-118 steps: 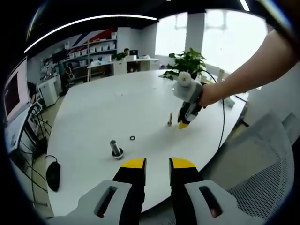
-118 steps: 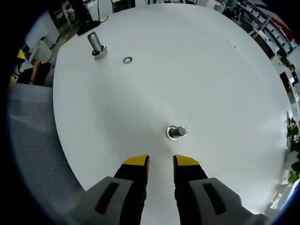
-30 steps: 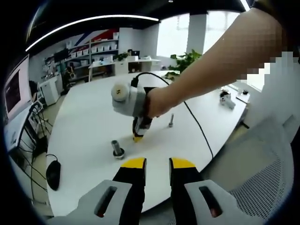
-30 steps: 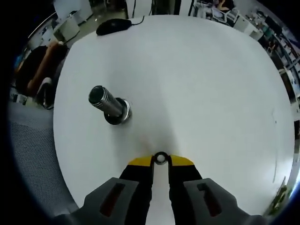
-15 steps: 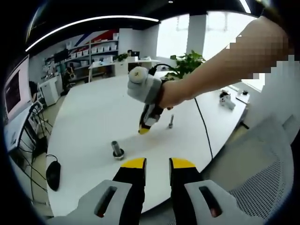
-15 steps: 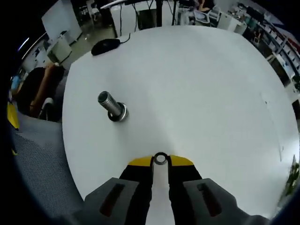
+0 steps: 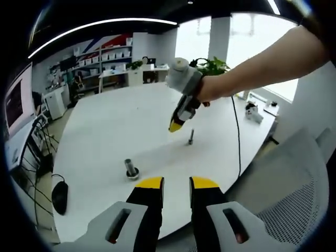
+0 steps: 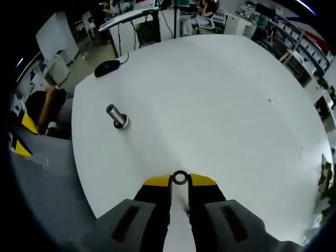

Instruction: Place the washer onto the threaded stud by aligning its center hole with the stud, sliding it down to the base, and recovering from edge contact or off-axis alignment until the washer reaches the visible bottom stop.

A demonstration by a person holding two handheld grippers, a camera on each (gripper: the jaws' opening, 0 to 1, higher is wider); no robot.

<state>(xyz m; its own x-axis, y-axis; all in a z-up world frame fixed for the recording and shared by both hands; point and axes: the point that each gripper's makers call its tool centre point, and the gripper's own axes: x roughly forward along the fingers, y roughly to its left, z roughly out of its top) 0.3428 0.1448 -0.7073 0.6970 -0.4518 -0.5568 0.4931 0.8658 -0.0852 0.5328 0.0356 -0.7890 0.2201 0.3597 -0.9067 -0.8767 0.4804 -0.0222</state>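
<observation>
A small metal washer [image 8: 180,178] is pinched between the yellow tips of my right gripper [image 8: 180,180], held above the white table [image 8: 226,105]. In the left gripper view, the right gripper [image 7: 176,125] hangs in the air from a person's arm, just up and left of the thin threaded stud [image 7: 191,136] standing on the table. A thicker bolt [image 7: 129,168] stands on its wide base nearer the front; it appears as the thicker bolt [image 8: 117,116] in the right gripper view. My left gripper [image 7: 177,183] is open and holds nothing, near the table's front edge.
A black mouse [image 8: 106,66] and cable lie near the table's edge, seen as the mouse [image 7: 59,195] in the left gripper view. A grey mesh chair [image 7: 299,178] stands to the right. A potted plant [image 7: 212,65] and small items sit at the far side.
The right gripper, holding the washer, has risen and moved away from the thicker bolt toward the thin stud. The left gripper has stayed put.
</observation>
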